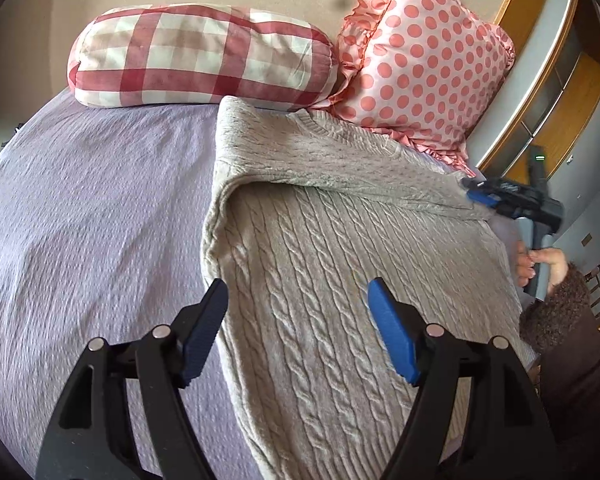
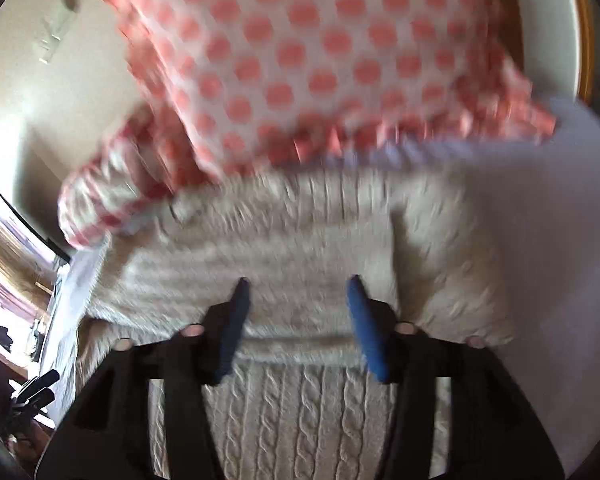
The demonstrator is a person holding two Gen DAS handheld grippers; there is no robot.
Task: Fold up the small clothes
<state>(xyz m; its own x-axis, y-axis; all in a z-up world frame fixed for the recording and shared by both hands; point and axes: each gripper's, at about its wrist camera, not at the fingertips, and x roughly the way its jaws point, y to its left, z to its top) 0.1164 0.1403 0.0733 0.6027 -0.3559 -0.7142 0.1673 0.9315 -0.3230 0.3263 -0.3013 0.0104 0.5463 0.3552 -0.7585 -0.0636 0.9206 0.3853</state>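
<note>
**A:** Take the left wrist view first. Where is the garment?

**B:** A cream cable-knit sweater (image 1: 320,264) lies flat on a lavender textured bedspread (image 1: 92,216), toward the bed's right half. One sleeve (image 1: 340,160) is folded across its upper part, running from the left shoulder toward the right edge. The ribbed collar sits just beside the pillows.

**A:** And the left gripper?

**B:** The left gripper (image 1: 298,300) hangs above the lower body of the sweater, jaws spread wide with nothing between them; one blue pad (image 1: 392,332) faces inward. The left finger is over the sweater's left edge.

**A:** What else is there?

**B:** A red-and-white checked pillow (image 1: 200,52) and a pink polka-dot frilled pillow (image 1: 424,52) stand at the head of the bed. At the right edge, the right gripper (image 1: 476,194) reaches the end of the folded sleeve, held by a hand (image 1: 540,264) in a dark fuzzy cuff. I cannot tell from here how its jaws stand.

**A:** Now the right wrist view.

**B:** It is blurred. The right gripper (image 2: 298,280) sits over the sweater (image 2: 300,408), jaws parted at a middling width, empty. A folded band of knit (image 2: 292,236) crosses ahead of the fingertips. Beyond it rises the polka-dot pillow (image 2: 308,52), with the bedspread (image 2: 548,248) to the right.
</note>
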